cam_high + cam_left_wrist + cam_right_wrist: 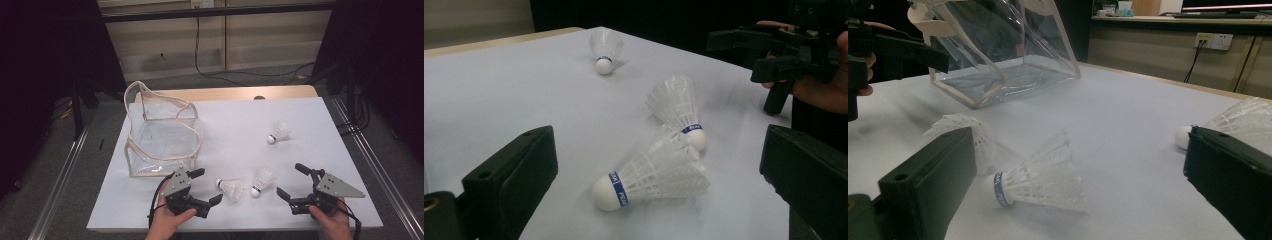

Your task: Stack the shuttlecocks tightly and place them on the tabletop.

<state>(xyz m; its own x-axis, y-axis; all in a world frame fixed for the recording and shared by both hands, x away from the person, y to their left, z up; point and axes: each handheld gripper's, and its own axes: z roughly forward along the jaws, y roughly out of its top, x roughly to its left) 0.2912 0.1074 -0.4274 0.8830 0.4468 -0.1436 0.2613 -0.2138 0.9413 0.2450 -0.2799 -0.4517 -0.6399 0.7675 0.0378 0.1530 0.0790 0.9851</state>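
White table top (pixel 230 120), matte, with a strip of pale wood showing along its far edge. Dark curtains on both sides of the frame, beige wall panels at top centre, a black cable (pixel 200 55) hanging down to the grey floor.

Left of centre: clear plastic bag (pixel 162 131) with cream trim, standing open, handles up.

Lower left: left gripper (pixel 207 186), held in a hand, jaws spread wide, nothing between them. Just right of its jaw tips lies the nearest shuttlecock (pixel 230 188), on its side, cork end toward the gripper, feathers away to the right; long axis runs roughly left-right in the frame. In the left gripper view it lies between the two jaws, ahead of them, not touched.

Lower centre: second shuttlecock (pixel 261 180), on its side, cork toward the bottom edge, skirt up and slightly right. It sits just beside the first, feathers nearly meeting.

Right of centre, higher up: third shuttlecock (pixel 279 133), well apart, cork at lower left.

Lower right: right gripper (pixel 293 180), jaws likewise agape, empty, near the second shuttlecock.
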